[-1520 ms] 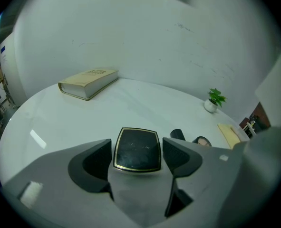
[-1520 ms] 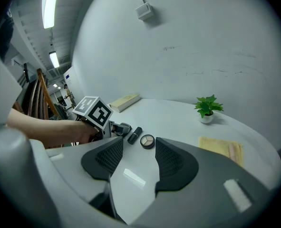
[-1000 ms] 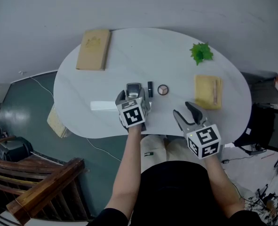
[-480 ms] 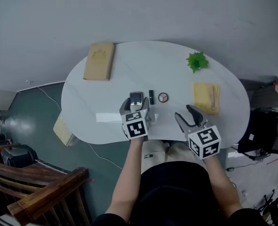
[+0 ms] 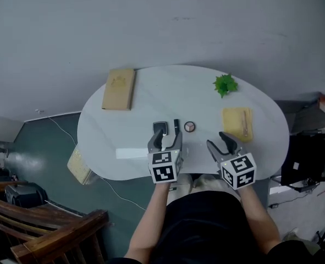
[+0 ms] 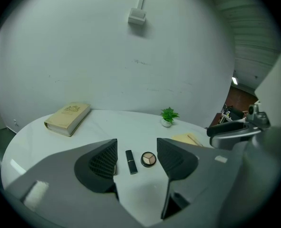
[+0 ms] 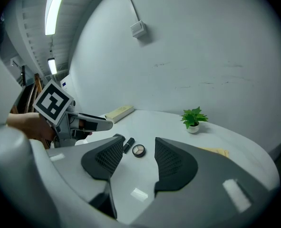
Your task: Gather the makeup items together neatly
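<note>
On the white table [image 5: 124,131] three makeup items lie in a row: a grey rectangular case [image 5: 160,128], a black lipstick [image 5: 176,126] and a round eyeshadow compact [image 5: 189,126]. My left gripper [image 5: 166,139] hangs just in front of the case, open, its jaws having just been closing with nothing between them. In the left gripper view the lipstick [image 6: 130,161] and the compact [image 6: 148,159] show through the gap of the left gripper [image 6: 136,156]. My right gripper [image 5: 221,141] is open and empty to the right; its view shows the lipstick [image 7: 128,145] and compact [image 7: 139,150].
A tan book [image 5: 119,89] lies at the table's far left, a small green plant [image 5: 224,84] at the far right, and a yellow notebook [image 5: 238,124] with a pencil near the right gripper. A white strip [image 5: 130,153] lies by the near edge. A wooden bench [image 5: 47,230] stands at the lower left.
The left gripper has lifted and drawn back from the grey case toward the table's near edge, and its jaws stand narrower. The right gripper has barely shifted.
</note>
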`<control>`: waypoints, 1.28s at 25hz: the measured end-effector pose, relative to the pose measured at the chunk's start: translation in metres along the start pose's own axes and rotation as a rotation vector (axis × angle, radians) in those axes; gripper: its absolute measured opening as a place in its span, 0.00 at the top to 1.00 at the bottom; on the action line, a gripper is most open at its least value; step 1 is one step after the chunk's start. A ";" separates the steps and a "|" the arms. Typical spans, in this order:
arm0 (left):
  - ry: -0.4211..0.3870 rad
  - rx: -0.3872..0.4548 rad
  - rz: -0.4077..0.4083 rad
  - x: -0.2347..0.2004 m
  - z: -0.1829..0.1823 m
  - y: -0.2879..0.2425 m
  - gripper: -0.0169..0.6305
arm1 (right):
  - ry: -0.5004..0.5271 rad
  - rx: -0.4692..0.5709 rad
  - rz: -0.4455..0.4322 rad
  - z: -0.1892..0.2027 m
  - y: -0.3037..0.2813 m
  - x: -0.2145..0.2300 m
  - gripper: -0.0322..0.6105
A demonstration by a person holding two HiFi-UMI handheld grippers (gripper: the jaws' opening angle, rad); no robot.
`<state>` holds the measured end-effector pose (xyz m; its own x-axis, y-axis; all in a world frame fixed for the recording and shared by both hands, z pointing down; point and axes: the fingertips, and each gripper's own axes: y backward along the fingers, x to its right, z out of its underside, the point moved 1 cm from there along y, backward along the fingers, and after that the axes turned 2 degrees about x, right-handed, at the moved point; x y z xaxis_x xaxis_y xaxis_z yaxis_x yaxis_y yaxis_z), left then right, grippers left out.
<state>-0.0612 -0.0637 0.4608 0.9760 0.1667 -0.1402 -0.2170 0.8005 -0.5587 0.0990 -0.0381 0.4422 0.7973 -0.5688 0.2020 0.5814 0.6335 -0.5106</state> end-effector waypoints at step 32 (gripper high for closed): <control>-0.120 -0.087 0.187 0.070 0.018 0.002 0.70 | -0.086 -0.173 0.393 0.082 0.016 0.169 0.75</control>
<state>0.0071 -0.0403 0.4644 0.9126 0.3792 -0.1529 -0.3904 0.6971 -0.6013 0.2564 -0.0811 0.5371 0.9674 -0.2514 0.0299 0.2012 0.6916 -0.6936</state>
